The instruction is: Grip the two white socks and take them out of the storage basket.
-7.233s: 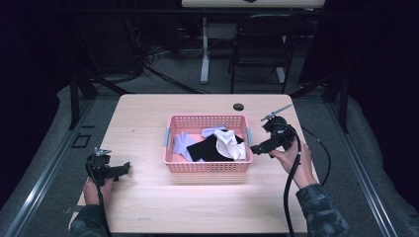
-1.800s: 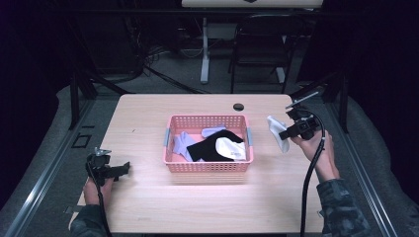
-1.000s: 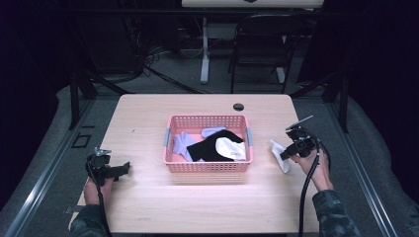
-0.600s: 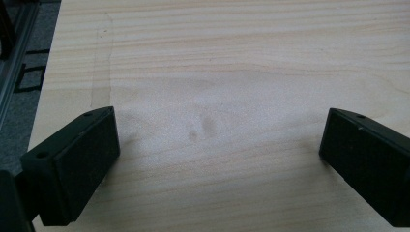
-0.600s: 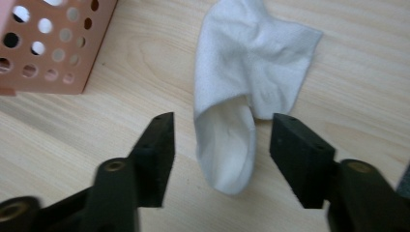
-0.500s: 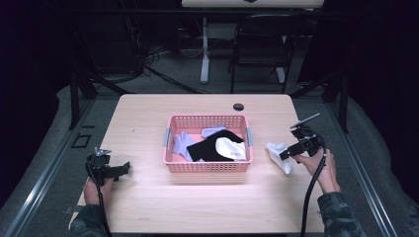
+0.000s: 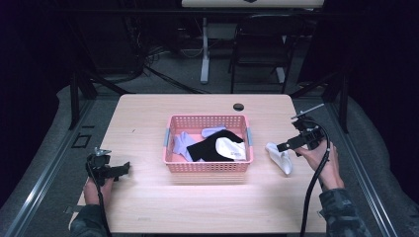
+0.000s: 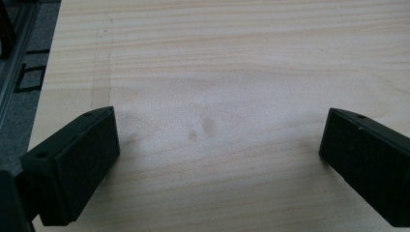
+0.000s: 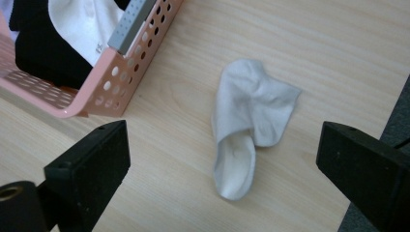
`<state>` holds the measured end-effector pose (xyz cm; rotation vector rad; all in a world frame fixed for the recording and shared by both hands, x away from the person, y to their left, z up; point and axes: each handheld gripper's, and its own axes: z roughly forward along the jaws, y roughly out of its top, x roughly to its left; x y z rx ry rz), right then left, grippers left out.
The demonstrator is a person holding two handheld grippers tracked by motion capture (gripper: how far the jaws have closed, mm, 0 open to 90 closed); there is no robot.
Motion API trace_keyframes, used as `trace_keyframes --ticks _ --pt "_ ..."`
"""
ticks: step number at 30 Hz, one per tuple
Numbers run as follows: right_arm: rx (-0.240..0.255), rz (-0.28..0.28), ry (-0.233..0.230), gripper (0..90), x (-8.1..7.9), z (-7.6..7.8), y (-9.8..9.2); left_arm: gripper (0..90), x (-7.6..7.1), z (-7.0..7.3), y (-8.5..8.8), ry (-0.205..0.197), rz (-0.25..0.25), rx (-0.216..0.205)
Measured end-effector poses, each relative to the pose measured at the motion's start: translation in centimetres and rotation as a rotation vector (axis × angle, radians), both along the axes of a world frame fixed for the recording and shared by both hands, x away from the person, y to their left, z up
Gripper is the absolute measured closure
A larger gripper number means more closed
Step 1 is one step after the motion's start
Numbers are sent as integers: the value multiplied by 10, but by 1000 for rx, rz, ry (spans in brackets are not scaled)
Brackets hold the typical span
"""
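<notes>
A pink basket (image 7: 207, 165) stands mid-table, holding a black garment (image 7: 206, 148), a white piece (image 7: 230, 148) and pale lilac cloth (image 7: 183, 143). To its right a white sock (image 7: 279, 157) lies loose on the wood. My right gripper (image 7: 286, 146) hovers just above and right of the sock, jaws wide open and empty. In the right gripper view the sock (image 9: 247, 119) lies folded between the spread jaws, apart from both, with the basket's corner (image 9: 118, 65) at upper left. My left gripper (image 7: 118, 169) rests open at the table's near left, over bare wood (image 8: 217, 125).
A small black round thing (image 7: 238, 106) sits near the table's far edge. The table's right edge (image 9: 387, 121) runs close beside the sock. A chair (image 7: 257, 44) and a stand's legs are behind the table on the dark floor.
My right gripper lifted the white sock out of the basket, carried it right and down to the table, and has now let go; the sock lies flat. The left gripper stayed still.
</notes>
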<state>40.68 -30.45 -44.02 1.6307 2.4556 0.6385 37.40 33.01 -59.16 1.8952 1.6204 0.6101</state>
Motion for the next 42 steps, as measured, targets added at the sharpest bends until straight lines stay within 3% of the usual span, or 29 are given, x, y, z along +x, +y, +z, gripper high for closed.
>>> trace_keyframes --ticks 6,12,19,29,35,42 --pt "2 31 -45 0 3 13 18 5 0 0 0 0 0 0" --pt "-23 81 -52 0 7 23 42 5 0 0 0 0 0 0" --pt "-17 130 -98 24 14 40 71 5 0 0 0 0 0 0" --pt "-38 219 -105 86 24 56 117 5 0 0 0 0 -1 0" --pt "-45 268 -83 131 30 49 143 5 0 0 0 0 -1 0" --pt "-59 280 1 152 43 17 161 5 0 0 0 0 -1 0"
